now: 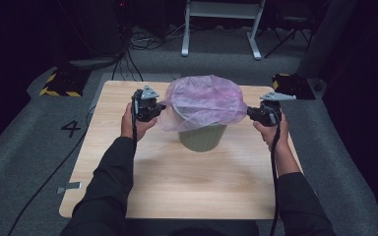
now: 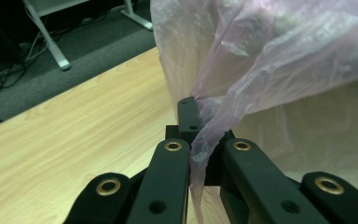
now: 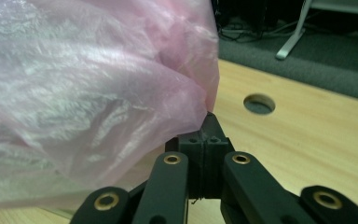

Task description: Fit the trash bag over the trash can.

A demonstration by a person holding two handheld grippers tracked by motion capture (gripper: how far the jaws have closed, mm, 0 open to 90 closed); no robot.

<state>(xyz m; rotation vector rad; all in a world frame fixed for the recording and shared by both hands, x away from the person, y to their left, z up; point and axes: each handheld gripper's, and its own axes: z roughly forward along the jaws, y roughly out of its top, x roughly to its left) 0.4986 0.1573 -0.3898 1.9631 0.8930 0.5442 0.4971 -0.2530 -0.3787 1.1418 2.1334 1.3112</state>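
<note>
A green bin [image 1: 203, 136] stands mid-tabletop [image 1: 167, 187], a pink plastic bag [image 1: 204, 101] draped over its rim. My left hand-held gripper [image 1: 161, 106] pinches the bag's left edge; my right hand-held gripper [image 1: 248, 113] pinches its right edge.

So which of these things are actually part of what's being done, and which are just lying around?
In use:
- pink plastic bag, draped over the bin
- green bin
- left gripper, shut on the bag's edge
- right gripper, shut on the bag's other edge

Just lying about:
- cables on the floor
- white table frame behind
- yellow-and-black striped blocks
</note>
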